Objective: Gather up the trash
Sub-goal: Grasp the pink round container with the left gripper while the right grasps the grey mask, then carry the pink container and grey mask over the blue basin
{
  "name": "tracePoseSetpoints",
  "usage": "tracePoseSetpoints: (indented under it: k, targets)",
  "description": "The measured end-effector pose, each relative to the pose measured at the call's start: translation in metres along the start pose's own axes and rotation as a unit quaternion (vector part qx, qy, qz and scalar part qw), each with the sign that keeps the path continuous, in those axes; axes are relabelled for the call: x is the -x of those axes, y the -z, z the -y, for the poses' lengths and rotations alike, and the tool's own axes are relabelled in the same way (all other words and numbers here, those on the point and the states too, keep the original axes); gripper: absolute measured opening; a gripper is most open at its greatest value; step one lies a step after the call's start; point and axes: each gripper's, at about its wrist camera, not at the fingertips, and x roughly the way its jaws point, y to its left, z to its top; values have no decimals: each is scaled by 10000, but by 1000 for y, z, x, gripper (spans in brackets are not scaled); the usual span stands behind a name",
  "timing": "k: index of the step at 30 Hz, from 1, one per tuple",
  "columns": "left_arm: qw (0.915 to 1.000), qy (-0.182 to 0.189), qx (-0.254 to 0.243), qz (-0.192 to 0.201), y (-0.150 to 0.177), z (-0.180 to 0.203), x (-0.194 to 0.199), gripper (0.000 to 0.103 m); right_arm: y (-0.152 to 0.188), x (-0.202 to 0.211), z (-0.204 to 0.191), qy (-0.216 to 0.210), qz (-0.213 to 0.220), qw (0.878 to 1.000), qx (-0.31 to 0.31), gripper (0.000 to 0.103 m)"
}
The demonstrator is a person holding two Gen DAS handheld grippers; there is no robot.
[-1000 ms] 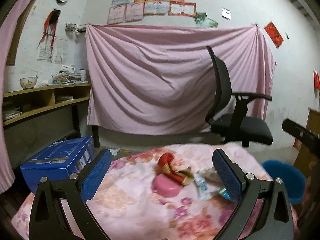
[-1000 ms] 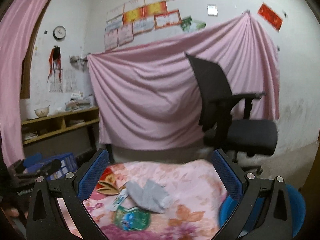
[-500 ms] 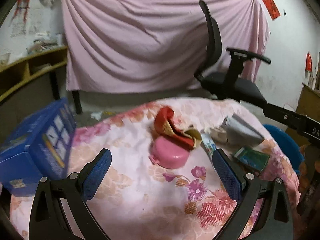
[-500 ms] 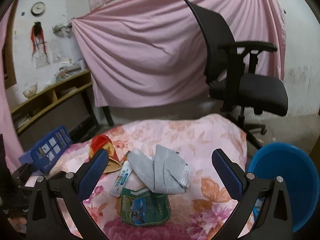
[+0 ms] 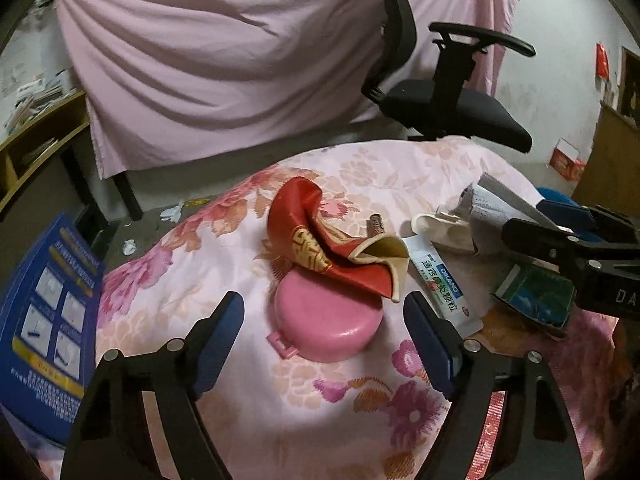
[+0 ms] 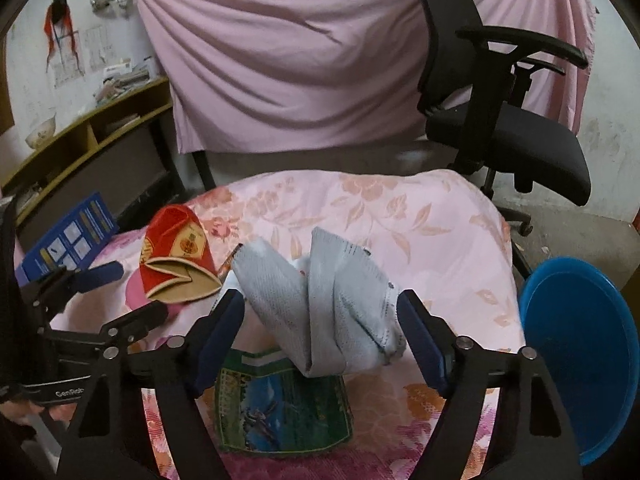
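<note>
Pink draped sheet (image 6: 304,60), black office chair (image 6: 500,120), wooden shelf (image 6: 84,140), whitewashed wall (image 6: 28,40)

The left gripper (image 5: 324,318) is hovering, jaws spread, over a pink round case (image 5: 328,328) that is lying under a crumpled red-and-gold packet (image 5: 320,248) on the floral cloth (image 5: 200,280).

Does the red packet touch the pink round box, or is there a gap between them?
Touching. The left wrist view shows the red packet lying on top of the pink round box, its lower edge resting on the lid with no gap.

Both wrist views look forward and down, close over the floral cloth (image 5: 328,400). Both show the red packet (image 5: 320,248) (image 6: 180,248) and office chair (image 6: 500,120).
</note>
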Motion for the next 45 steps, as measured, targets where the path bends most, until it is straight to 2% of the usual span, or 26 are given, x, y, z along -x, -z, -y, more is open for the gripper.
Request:
tracePoseSetpoints:
  k: [1, 5, 10, 12, 14, 16, 23, 27, 34, 39, 45]
  targets:
    - [10000, 21, -28, -36, 0, 0, -1, 76, 1, -1, 0, -2, -28, 10000, -11, 72]
    - [9996, -5, -93, -251, 1, 2, -8, 54, 2, -4, 1, -17, -119, 9999, -39, 61]
    - [9996, -48, -108, -251, 1, 2, -7, 53, 3, -3, 5, -154, -156, 9997, -112, 37]
    - [9997, -98, -95, -207, 3, 2, -4, 53, 4, -1, 7, -322, -141, 9993, -160, 29]
    - [9998, -96, -58, -175, 5, 2, -1, 53, 4, 3, 7, -499, -75, 9985, -218, 16]
    - [9999, -44, 62, -119, 10, 0, 6, 53, 4, 7, 7, -645, -15, 9977, -230, 13]
    - [9972, -153, 711, 184, 28, -11, 39, 53, 3, 21, 1, -957, 224, 9949, -240, 11]
    - [9903, -335, 1265, 472, 39, -18, 69, 53, 5, 33, -1, -1112, 415, 9925, -276, 11]
    - [9771, -580, 1841, 899, 45, -21, 113, 53, 7, 56, -5, -1278, 844, 9879, -253, 11]
    - [9723, -686, 1872, 1221, 42, -14, 138, 53, 11, 71, -4, -1372, 1130, 9838, -215, 11]
    - [9682, -711, 1639, 1753, 31, 12, 160, 53, 15, 95, 10, -1371, 1657, 9764, -211, 11]
